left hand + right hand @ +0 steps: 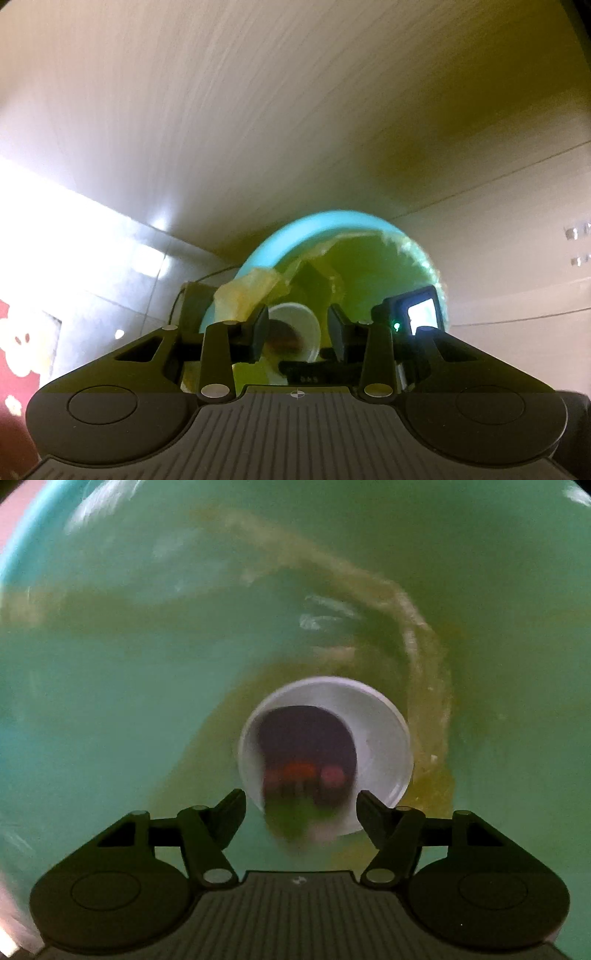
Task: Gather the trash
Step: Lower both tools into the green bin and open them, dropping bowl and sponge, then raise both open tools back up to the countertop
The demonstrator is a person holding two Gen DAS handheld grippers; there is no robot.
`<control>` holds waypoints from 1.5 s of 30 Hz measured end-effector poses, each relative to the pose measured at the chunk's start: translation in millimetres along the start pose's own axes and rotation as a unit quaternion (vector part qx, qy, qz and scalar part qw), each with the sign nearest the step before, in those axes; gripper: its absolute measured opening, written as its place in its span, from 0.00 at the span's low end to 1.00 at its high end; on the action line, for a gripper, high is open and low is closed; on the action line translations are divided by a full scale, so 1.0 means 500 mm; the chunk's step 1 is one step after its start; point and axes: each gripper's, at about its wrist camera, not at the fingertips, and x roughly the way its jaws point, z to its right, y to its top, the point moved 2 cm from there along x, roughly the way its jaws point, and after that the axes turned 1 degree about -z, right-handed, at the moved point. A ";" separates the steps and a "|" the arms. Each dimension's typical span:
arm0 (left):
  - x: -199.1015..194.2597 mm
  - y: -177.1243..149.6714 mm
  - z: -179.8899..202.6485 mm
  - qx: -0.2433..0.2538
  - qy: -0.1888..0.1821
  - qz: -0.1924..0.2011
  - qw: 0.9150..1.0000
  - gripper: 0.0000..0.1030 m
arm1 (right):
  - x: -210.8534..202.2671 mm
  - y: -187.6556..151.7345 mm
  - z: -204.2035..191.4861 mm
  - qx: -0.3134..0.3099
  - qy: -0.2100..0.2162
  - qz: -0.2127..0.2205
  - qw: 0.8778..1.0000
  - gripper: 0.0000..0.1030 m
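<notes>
Two grippers are in my feeds, and both point at the same turquoise bin [258, 251]. From my left wrist camera I see the left gripper [297, 334] with its jaws apart and nothing between them, held outside the bin's mouth. Beyond its fingertips lies a white paper cup [301, 321], mouth toward me, inside the bin. A crumpled yellowish liner bag [247, 295] drapes over the bin's near left rim, just beside my left finger; whether they touch I cannot tell. The other gripper's camera unit [421, 314], screen lit, sits at the right of the bin's opening.

From my right wrist camera the right gripper [301, 819] is well inside the bin, whose greenish wall [110, 664] fills nearly the whole picture. Its jaws are spread wide and hold nothing. The paper cup [384, 734] lies on its side straight ahead, its open mouth facing the camera, its lower rim between the two fingertips but apart from both. Something dark with blurred red and green patches shows inside the cup; I cannot tell what it is. A tan, creased band of the liner [417, 635] curls along the wall above and right of the cup.
</notes>
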 end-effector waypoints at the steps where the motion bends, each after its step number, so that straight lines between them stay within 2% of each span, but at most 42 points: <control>1: 0.001 -0.006 -0.004 -0.002 0.002 -0.001 1.000 0.38 | -0.002 -0.004 -0.004 -0.012 -0.008 0.000 1.000 0.66; 3: -0.002 -0.015 -0.015 -0.011 0.006 -0.003 1.000 0.38 | -0.017 -0.004 0.009 -0.009 -0.005 0.003 1.000 0.66; 7: -0.042 -0.014 -0.011 -0.010 0.008 0.010 1.000 0.38 | -0.105 -0.033 0.029 -0.013 0.013 0.020 1.000 0.66; 10: -0.105 0.000 0.023 0.026 0.002 0.039 0.999 0.38 | -0.238 -0.070 0.015 -0.059 0.011 0.071 0.996 0.66; 12: -0.164 0.017 0.055 0.058 -0.009 0.070 0.996 0.38 | -0.351 -0.110 0.011 -0.096 -0.022 0.127 0.987 0.66; 13: -0.193 0.026 0.072 0.072 -0.017 0.085 0.994 0.38 | -0.404 -0.118 0.020 -0.114 -0.044 0.161 0.979 0.66; 15: -0.260 0.046 0.107 0.100 -0.028 0.125 0.987 0.38 | -0.528 -0.156 0.017 -0.144 -0.098 0.238 0.955 0.66; 18: -0.358 0.078 0.146 0.121 -0.034 0.190 0.974 0.38 | -0.671 -0.190 0.020 -0.162 -0.175 0.337 0.911 0.66; 20: -0.415 0.099 0.166 0.120 -0.033 0.238 0.963 0.38 | -0.784 -0.210 0.033 -0.142 -0.219 0.401 0.878 0.66; 22: -0.466 0.115 0.190 0.123 -0.035 0.286 0.950 0.38 | -0.883 -0.220 0.043 -0.115 -0.237 0.449 0.854 0.66; 24: -0.511 0.130 0.218 0.128 -0.056 0.327 0.935 0.38 | -0.975 -0.242 0.049 -0.090 -0.250 0.500 0.824 0.66; 25: -0.526 0.141 0.232 0.129 -0.067 0.339 0.930 0.38 | -1.021 -0.249 0.051 -0.073 -0.251 0.522 0.812 0.67; 26: -0.532 0.155 0.246 0.128 -0.075 0.342 0.928 0.38 | -1.049 -0.249 0.062 -0.053 -0.248 0.534 0.807 0.68; 27: -0.536 0.168 0.261 0.127 -0.081 0.339 0.929 0.38 | -1.076 -0.244 0.072 -0.038 -0.245 0.535 0.808 0.68; 30: -0.521 0.210 0.316 0.115 -0.093 0.313 0.938 0.38 | -1.109 -0.207 0.123 0.000 -0.247 0.527 0.813 0.68; 31: -0.525 0.221 0.331 0.118 -0.098 0.310 0.938 0.38 | -1.122 -0.193 0.135 0.005 -0.254 0.524 0.813 0.68; 32: -0.528 0.224 0.339 0.126 -0.102 0.315 0.935 0.38 | -1.068 -0.172 0.144 0.006 -0.258 0.525 0.811 0.68; 33: -0.526 0.230 0.354 0.133 -0.102 0.324 0.931 0.38 | -1.073 -0.163 0.155 0.004 -0.261 0.528 0.808 0.68; 34: -0.521 0.239 0.368 0.132 -0.096 0.333 0.929 0.38 | -0.989 -0.163 0.162 0.001 -0.265 0.531 0.805 0.68; 35: -0.513 0.240 0.374 0.125 -0.092 0.337 0.929 0.38 | -0.995 -0.152 0.169 -0.004 -0.279 0.533 0.799 0.69; 36: -0.508 0.252 0.376 0.114 -0.088 0.338 0.930 0.38 | -0.967 -0.140 0.172 -0.008 -0.293 0.535 0.793 0.71; 38: -0.506 0.282 0.383 0.102 -0.063 0.344 0.931 0.38 | -0.957 -0.103 0.199 -0.009 -0.313 0.532 0.787 0.71; 39: -0.513 0.291 0.390 0.110 -0.047 0.355 0.927 0.38 | -0.940 -0.093 0.217 0.000 -0.316 0.529 0.788 0.71; 40: -0.524 0.301 0.403 0.123 -0.039 0.372 0.919 0.38 | -0.942 -0.081 0.242 0.015 -0.321 0.524 0.789 0.71; 42: -0.556 0.319 0.430 0.145 -0.038 0.400 0.904 0.38 | -0.951 -0.055 0.293 0.055 -0.331 0.525 0.782 0.71; 44: -0.591 0.343 0.452 0.155 -0.034 0.426 0.891 0.38 | -0.973 -0.053 0.332 0.094 -0.303 0.549 0.773 0.71; 45: -0.606 0.356 0.461 0.157 -0.031 0.433 0.887 0.38 | -0.987 -0.054 0.345 0.102 -0.279 0.563 0.772 0.72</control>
